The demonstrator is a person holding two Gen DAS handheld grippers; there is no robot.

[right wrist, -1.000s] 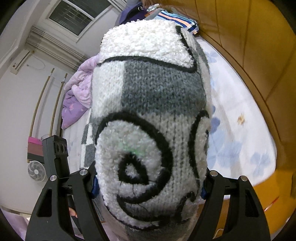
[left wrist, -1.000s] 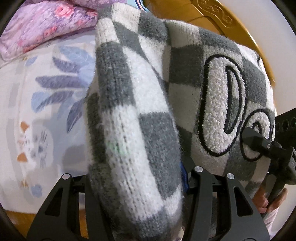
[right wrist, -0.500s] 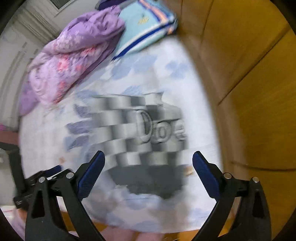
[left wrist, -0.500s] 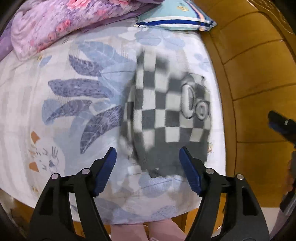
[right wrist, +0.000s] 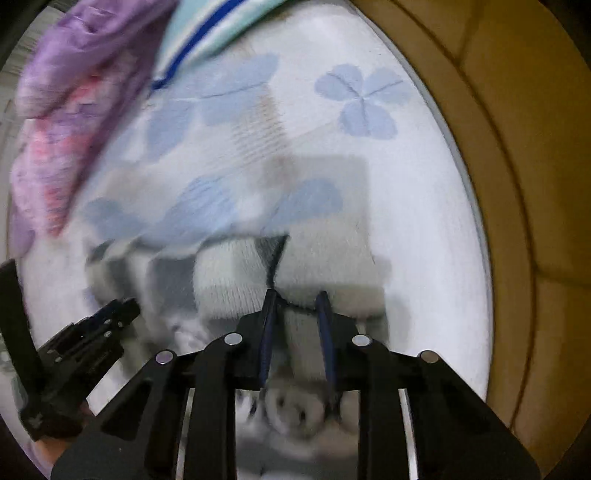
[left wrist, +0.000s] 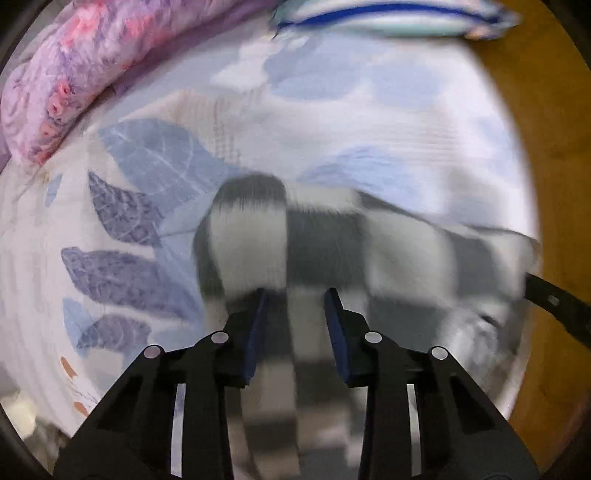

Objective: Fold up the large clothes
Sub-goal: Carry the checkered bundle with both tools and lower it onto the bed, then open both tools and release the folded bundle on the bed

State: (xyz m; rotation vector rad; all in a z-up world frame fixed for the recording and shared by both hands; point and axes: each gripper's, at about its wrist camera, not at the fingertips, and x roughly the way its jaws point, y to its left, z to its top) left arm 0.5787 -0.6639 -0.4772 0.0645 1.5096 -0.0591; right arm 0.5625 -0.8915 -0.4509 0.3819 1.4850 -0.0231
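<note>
A grey and white checked knit sweater (left wrist: 332, 240) lies folded on the bed sheet (left wrist: 147, 166), blurred by motion. My left gripper (left wrist: 297, 299) points straight down onto its near edge. Its jaws are closing, and flat sweater fabric shows between the blue pads without being bunched. In the right wrist view the sweater (right wrist: 229, 280) lies under my right gripper (right wrist: 295, 299). Those jaws are closing too, narrow, and pinch a ridge of knit with a black outline. The left gripper (right wrist: 92, 339) shows at the left there. A black part of the right gripper (left wrist: 554, 306) shows in the left view.
A purple floral quilt (left wrist: 74, 74) is bunched at the far left of the bed. A teal and blue striped pillow (left wrist: 388, 18) lies at the far end. The wooden bed frame (right wrist: 517, 147) runs close along the right side. A hand (right wrist: 48, 450) holds the left gripper.
Both grippers let go of the lifted sweater, which dropped onto the bed. Both then came down close to it, and their jaws went from wide to narrow around its near edge.
</note>
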